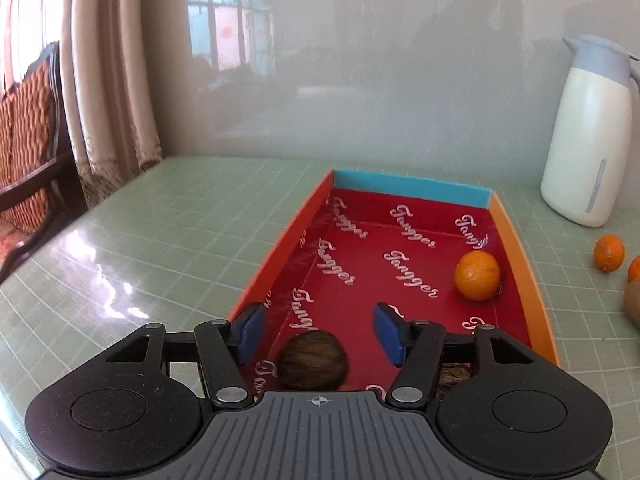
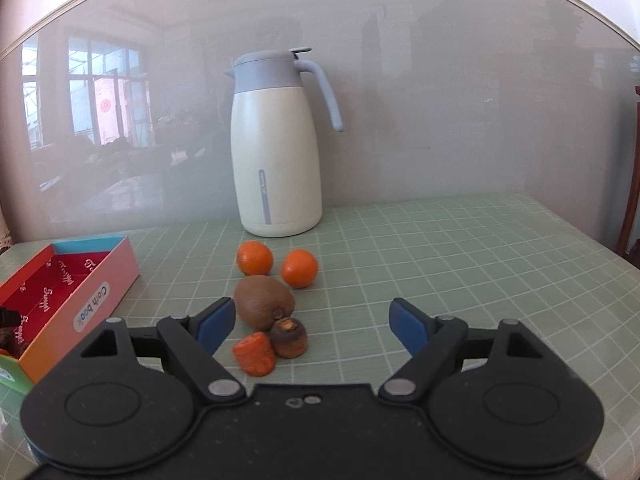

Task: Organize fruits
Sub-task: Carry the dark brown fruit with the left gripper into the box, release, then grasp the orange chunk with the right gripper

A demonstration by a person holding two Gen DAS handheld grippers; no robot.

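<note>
Blue pads (image 1: 250,334) on the left gripper (image 1: 320,332) stand apart, with a dark brown round fruit (image 1: 313,360) lying between and just below them on the red floor of the box (image 1: 516,248); neither pad presses on it, so nothing is gripped. No earlier view is given to compare. That box is a shallow open tray with orange side walls, a blue far wall and a red lining printed with white script. An orange (image 1: 477,275) sits farther in, close to the right wall. Something dark and rough shows under the gripper's right arm, too hidden to name.

Right gripper (image 2: 312,322) fingers are spread wide and hold nothing. Between and just beyond them, on the green checked tablecloth (image 2: 460,264), lies a small cluster: a kiwi (image 2: 263,301) near the left pad, a carrot piece (image 2: 255,354) nearest the camera, and a dark, discoloured carrot stub (image 2: 289,337) touching the kiwi's near side. Two tangerines (image 2: 255,257) (image 2: 299,268) rest just beyond the kiwi, side by side. Behind them, against the grey wall, a cream thermos jug (image 2: 278,160) with a pale blue lid and handle stands upright.

From the right wrist view the box sits at the left, well apart from the fruit cluster, its pink outer side facing the camera.
</note>
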